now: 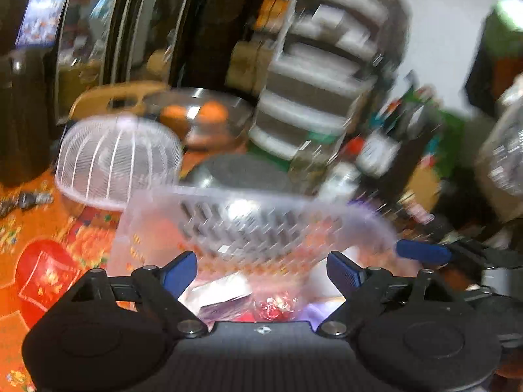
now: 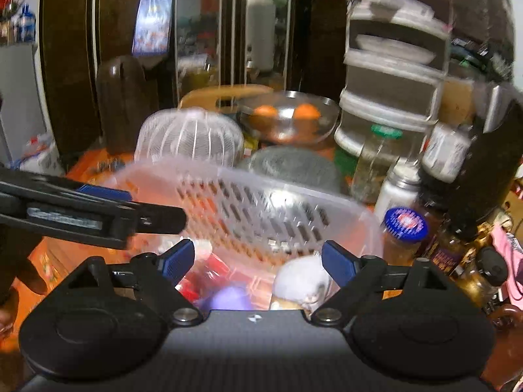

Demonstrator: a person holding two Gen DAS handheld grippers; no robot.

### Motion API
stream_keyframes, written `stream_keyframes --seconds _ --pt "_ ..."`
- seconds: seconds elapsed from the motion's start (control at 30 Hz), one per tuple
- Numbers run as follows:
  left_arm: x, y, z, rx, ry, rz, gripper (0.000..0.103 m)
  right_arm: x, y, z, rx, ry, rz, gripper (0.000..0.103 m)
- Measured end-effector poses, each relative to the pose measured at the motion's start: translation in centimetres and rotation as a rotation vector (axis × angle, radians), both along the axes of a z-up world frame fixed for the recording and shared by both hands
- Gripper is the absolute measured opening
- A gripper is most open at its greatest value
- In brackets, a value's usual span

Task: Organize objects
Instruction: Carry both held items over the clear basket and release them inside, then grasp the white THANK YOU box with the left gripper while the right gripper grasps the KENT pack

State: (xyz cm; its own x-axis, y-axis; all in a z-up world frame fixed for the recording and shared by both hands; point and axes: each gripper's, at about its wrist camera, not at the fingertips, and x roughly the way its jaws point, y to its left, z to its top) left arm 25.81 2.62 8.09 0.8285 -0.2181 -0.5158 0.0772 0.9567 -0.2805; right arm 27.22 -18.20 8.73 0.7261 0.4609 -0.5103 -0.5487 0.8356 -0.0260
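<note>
Basket [image 1: 255, 225] of clear plastic sits on the orange surface [image 1: 39, 215] just ahead of us. Our left hand-held gripper [image 1: 261, 271] and right hand-held gripper [image 2: 258, 261] both gape wide, empty. We should slow down before reaching inside.

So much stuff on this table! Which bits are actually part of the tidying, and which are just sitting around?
Part of the job:
- clear plastic basket, small items inside
- left hand-held gripper, open
- right hand-held gripper, open

Just lying about:
- white mesh dome
- metal bowl of oranges
- blue-lidded jar
- drawer tower
</note>
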Motion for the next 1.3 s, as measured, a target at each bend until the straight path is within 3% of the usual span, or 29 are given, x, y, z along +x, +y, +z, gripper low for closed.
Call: stream_keyframes --seconds 0.03,0.07,0.17,0.23,0.3,0.43,0.57,0.67,0.77,0.8,1.03,1.3 --pt "-1.6 0.5 0.5 -0.026 -0.05 -0.019 0.102 -1.1 -0.6 0.3 0.03 -0.029 0.009 0.09" --pt "-3.8 1.1 1.0 -0.044 -0.105 -0.027 0.103 -2.6 -1.5 0.7 0.063 -0.059 0.018 0.103" --pt "-10.0 2.2 0.6 0.003 -0.221 0.014 0.103 -7.2 -4.0 0.5 0.127 -0.122 0.013 0.103" --pt "-12.8 2.3 -0.8 0.086 -0.224 0.073 0.103 -9.7 -5.1 -0.9 0.129 -0.119 0.001 0.103" --pt "-14.4 2.0 -3.2 0.18 -0.176 0.126 0.103 -11.7 -6.0 -3.3 0.154 -0.09 -0.025 0.103" --pt "-13.7 2.1 -8.7 0.2 -0.02 0.139 0.099 -13.8 -7.3 -7.8 0.247 -0.007 -0.084 0.103" --pt "-11.8 1.8 -11.1 0.258 0.06 0.129 0.096 -14.7 -8.4 -10.3 0.298 0.079 -0.114 0.103" --pt "-11.2 1.8 -11.8 0.266 0.075 0.131 0.092 -14.9 -8.5 -10.6 0.277 0.086 -0.123 0.103" --pt "-10.7 1.9 -12.4 0.265 0.095 0.136 0.071 -14.8 -7.6 -10.5 0.252 0.089 -0.126 0.103" --pt "-10.6 1.9 -12.7 0.261 0.1 0.135 0.056 -14.5 -7.1 -10.4 0.238 0.083 -0.119 0.103" --pt "-12.1 1.7 -12.4 0.25 0.035 0.136 0.055 -10.8 -3.3 -11.6 0.126 0.139 -0.135 0.103" --pt "-13.0 2.7 -12.3 0.182 0.008 0.115 0.055 -9.0 -1.2 -11.8 0.098 0.147 -0.158 0.1"
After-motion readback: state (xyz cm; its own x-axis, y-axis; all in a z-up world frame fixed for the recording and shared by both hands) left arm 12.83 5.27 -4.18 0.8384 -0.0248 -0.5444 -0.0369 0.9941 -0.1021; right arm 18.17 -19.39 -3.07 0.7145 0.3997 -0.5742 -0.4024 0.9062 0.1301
